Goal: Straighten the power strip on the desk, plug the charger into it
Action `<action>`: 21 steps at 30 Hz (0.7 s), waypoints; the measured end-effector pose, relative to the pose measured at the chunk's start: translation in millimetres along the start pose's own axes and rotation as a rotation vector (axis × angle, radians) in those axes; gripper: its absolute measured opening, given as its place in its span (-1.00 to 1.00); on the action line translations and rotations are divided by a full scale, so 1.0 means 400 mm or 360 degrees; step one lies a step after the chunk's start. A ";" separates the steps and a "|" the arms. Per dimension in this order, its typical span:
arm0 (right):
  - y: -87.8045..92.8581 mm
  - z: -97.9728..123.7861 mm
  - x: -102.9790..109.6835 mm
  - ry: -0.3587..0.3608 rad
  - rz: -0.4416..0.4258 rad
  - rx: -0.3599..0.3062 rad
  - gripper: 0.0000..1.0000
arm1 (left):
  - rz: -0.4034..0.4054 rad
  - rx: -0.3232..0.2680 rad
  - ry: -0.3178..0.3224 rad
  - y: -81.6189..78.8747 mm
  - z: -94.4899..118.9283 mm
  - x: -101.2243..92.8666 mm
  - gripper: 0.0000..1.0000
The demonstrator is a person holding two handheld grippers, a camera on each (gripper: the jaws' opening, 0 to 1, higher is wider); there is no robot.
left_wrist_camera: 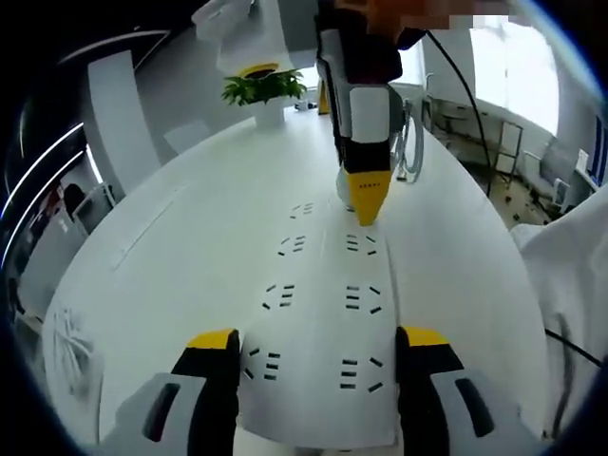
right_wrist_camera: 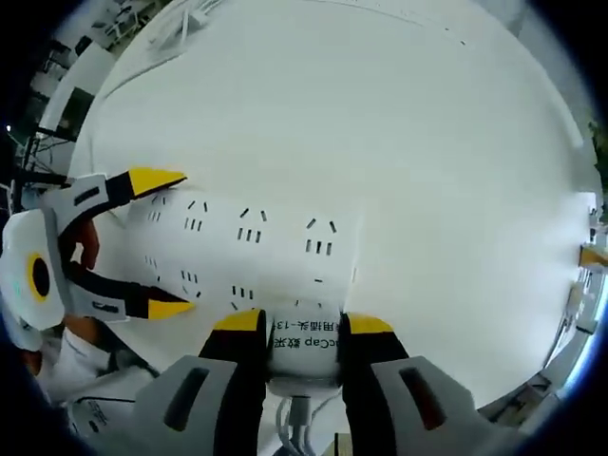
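A white power strip (left_wrist_camera: 318, 313) lies flat on the white tabletop (left_wrist_camera: 190, 228), its two rows of sockets facing up. The left gripper (left_wrist_camera: 318, 347) has its yellow-tipped jaws spread wide around the strip's near end, one jaw at each long side; whether they press the casing cannot be told. At the strip's far end the right gripper (left_wrist_camera: 366, 204) comes down from above, its yellow tip at the strip's surface. In the right gripper view, the right gripper (right_wrist_camera: 304, 328) has its jaws closed on a white charger (right_wrist_camera: 304, 353) with printed lettering, held just at the edge of the power strip (right_wrist_camera: 247, 242). The left gripper (right_wrist_camera: 157, 242) brackets the strip's opposite end. Beyond the strip's far end stands a potted plant (left_wrist_camera: 261, 90).
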State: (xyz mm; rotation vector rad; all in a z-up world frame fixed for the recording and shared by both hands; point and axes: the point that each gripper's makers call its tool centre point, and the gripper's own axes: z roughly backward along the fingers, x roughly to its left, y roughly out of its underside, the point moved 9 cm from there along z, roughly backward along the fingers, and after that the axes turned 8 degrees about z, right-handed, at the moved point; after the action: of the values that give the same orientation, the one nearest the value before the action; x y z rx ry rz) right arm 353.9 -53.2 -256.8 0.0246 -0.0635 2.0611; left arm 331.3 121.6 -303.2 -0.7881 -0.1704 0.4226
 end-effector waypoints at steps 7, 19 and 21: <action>0.005 -0.004 -0.007 0.0014 0.0024 -0.0055 -0.43 | -0.0003 -0.0004 -0.0008 0.000 -0.002 -0.006 0.34; 0.049 -0.015 -0.004 0.0006 0.0067 -0.0187 -0.42 | 0.0000 -0.0026 -0.0012 0.001 -0.006 -0.008 0.34; 0.054 -0.016 0.001 0.0022 0.0077 -0.0193 -0.42 | 0.0001 -0.0031 -0.0011 0.001 -0.006 -0.008 0.34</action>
State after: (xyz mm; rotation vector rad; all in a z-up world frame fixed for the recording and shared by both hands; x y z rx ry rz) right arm 334.9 -62.7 -263.8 -0.0670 -0.1819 2.1019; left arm 328.9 118.8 -305.3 -0.8060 -0.1813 0.4249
